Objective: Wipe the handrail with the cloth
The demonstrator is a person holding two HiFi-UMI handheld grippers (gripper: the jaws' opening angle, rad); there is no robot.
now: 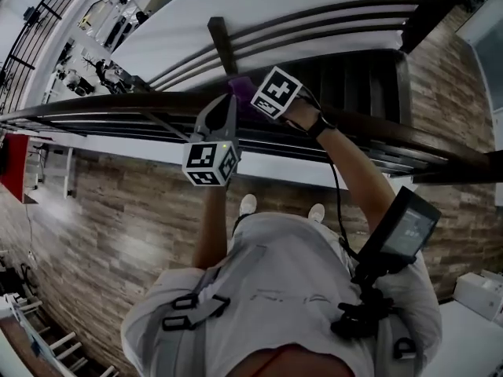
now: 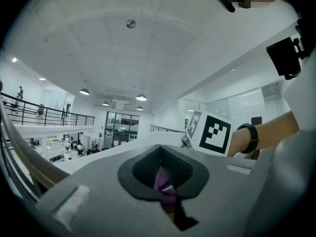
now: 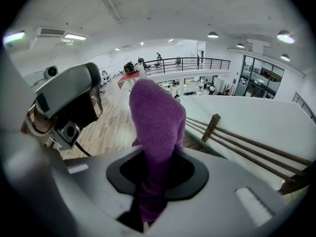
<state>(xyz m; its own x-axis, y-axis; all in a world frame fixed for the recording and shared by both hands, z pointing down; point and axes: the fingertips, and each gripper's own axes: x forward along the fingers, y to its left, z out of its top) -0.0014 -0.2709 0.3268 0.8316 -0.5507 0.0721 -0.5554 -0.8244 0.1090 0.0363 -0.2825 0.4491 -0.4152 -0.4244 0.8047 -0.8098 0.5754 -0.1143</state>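
Clenching purple cloth (image 3: 158, 122) in R tool (image 3: 150, 181), L tool (image 2: 165, 186) pinching it too (2 tools by handrail (image 1: 94, 104))

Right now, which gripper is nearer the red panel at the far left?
Left. The left gripper is on the red panel's side of the purple cloth; the right gripper holds that cloth farther right along the dark wooden handrail.
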